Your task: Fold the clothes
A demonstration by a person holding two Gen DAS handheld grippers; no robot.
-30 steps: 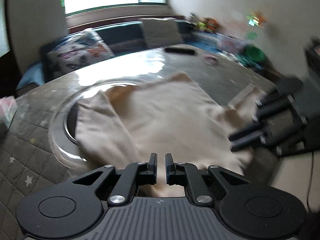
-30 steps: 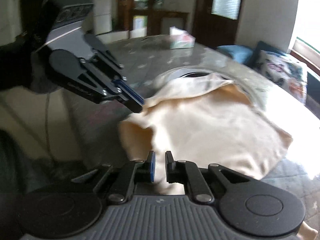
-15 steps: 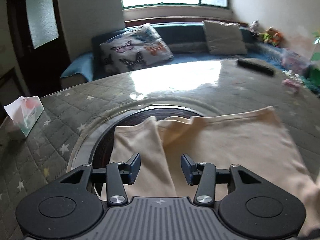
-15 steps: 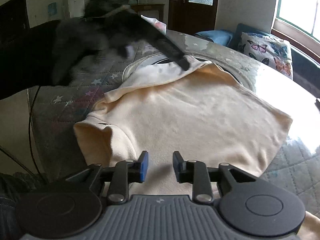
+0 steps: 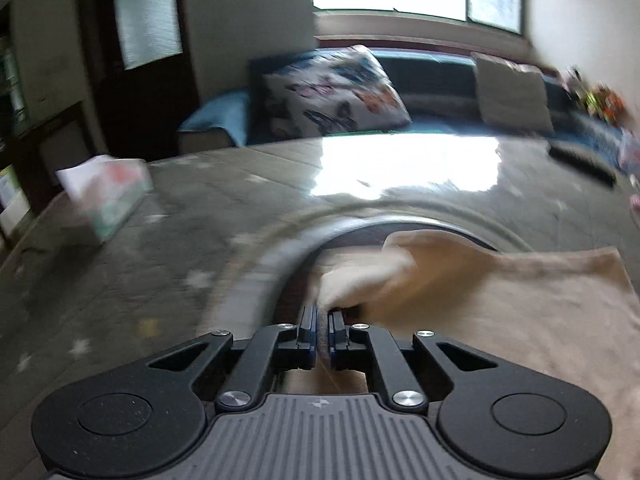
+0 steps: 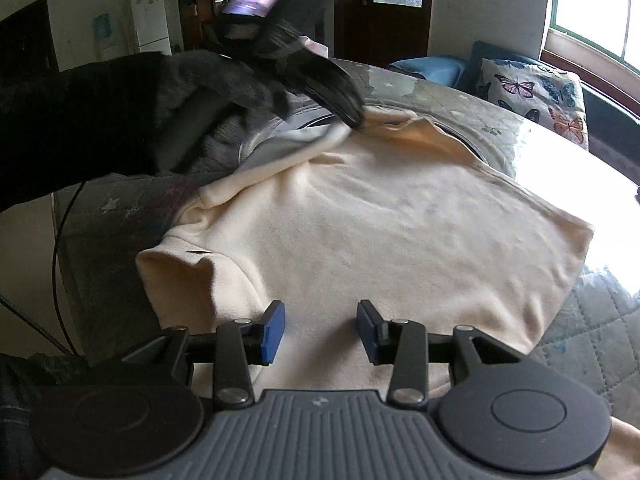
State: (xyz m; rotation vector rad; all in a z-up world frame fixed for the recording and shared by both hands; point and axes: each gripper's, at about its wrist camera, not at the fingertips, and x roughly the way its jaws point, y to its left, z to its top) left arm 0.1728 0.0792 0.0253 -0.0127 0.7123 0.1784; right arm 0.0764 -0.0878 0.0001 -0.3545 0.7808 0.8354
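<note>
Left gripper (image 5: 322, 330) swung over, clamped on shirt (image 6: 380, 232) edge — right gripper (image 6: 320, 330) spreading, empty.

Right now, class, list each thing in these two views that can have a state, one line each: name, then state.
Left claw: just closed, shut on a raised fold at the garment's far edge.
Right claw: open, just opening, above the garment, gripping nothing.
Cream garment: spread on the table, partly folded, far edge lifted.
Tissue box: on the table, tissue sticking out.
Table: covered by a quilted star cloth.
</note>
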